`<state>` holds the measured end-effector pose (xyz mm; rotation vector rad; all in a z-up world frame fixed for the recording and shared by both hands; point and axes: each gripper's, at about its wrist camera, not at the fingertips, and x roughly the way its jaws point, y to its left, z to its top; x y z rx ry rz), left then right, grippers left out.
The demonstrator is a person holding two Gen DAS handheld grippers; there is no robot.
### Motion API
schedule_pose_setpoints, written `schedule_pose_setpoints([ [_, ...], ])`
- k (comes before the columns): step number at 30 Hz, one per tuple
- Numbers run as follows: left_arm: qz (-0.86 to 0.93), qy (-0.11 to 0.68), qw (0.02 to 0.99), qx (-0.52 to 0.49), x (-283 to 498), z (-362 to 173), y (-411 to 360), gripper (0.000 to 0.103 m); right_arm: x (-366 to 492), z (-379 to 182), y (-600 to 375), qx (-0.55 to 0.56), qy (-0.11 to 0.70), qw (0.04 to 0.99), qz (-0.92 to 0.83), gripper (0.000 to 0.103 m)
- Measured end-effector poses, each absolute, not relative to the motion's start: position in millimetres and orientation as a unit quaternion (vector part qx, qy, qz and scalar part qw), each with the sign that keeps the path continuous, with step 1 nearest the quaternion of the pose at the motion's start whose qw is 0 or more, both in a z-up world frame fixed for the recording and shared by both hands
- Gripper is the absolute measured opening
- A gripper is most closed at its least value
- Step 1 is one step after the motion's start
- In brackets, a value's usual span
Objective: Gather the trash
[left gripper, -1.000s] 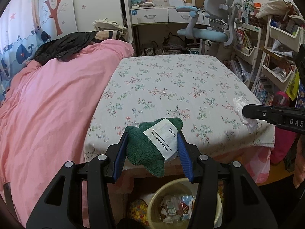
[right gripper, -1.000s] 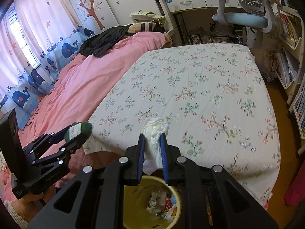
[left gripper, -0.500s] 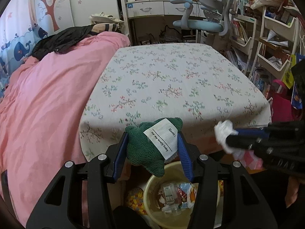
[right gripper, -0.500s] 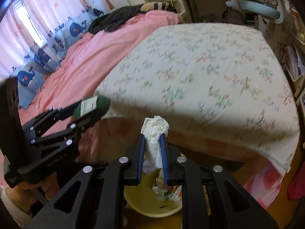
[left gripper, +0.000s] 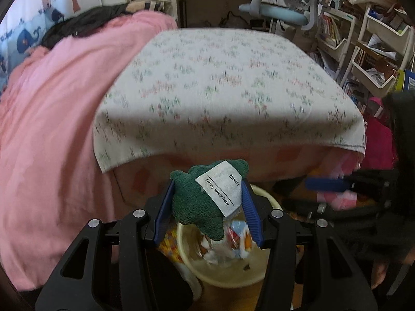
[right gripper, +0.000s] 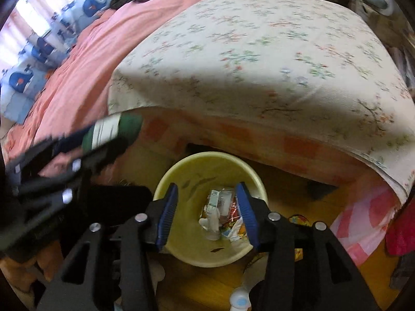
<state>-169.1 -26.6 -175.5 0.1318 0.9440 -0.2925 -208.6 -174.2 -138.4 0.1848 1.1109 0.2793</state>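
**Green plush piece held above the yellow bin at the foot of the bed**

A green plush piece [left gripper: 199,207], with a white label [left gripper: 223,184] printed "Name:" and "for my lovely baby", was clamped between the blue pads of the left gripper [left gripper: 207,207]. It was held just above the near rim of a pale yellow bin [right gripper: 181,178], which stood on the wooden floor [right gripper: 285,181] close against the end of the bed. In the right wrist view the same green piece [right gripper: 124,127] was seen up and to the left of the bin, in front of the bed's edge.

The right gripper [right gripper: 207,210] was positioned directly over the bin. Its jaws were opening and nothing was caught between them; only the bin's contents were seen through the gap. Crumpled wrappers and white scraps [right gripper: 223,215] were piled at the bottom of the bin.

Behind the bin, the bed was covered by a cream sheet with a small floral print [left gripper: 228,83], its edge draped over an orange-and-pink patterned side [right gripper: 259,140]. To the left of the sheet a pink duvet [left gripper: 52,116] was heaped, with dark clothing [left gripper: 85,23] lying at its far end. Beyond the bed a light blue desk chair [left gripper: 280,13] was seen, and cluttered white shelves [left gripper: 376,41] stood on the right. Curtains with blue whales [right gripper: 33,51] hung far left of the bed.
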Motion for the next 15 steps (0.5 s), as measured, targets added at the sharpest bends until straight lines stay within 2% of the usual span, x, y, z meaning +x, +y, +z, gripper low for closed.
schedule_pose_setpoints([
  [8,-0.158,0.548,0.819,0.067,-174,-216,-35,0.053,-214,-117,-202,0.126,0.466,0.873,0.069,0.067],
  [10,-0.152,0.544,0.823,0.062,-172,-213,-32,0.054,-214,-110,-209,0.132,0.446,0.884,0.051,0.074],
  [12,-0.133,0.519,0.843,0.057,-170,-199,-27,0.056,-213,-99,-213,0.125,0.423,0.897,0.029,0.076],
  [14,-0.122,0.474,0.871,0.047,-169,-176,-21,0.061,-213,-83,-215,0.115,0.388,0.914,0.016,0.081],
  [15,-0.117,0.456,0.881,0.042,-167,-167,-19,0.069,-212,-74,-215,0.111,0.371,0.922,0.013,0.086],
])
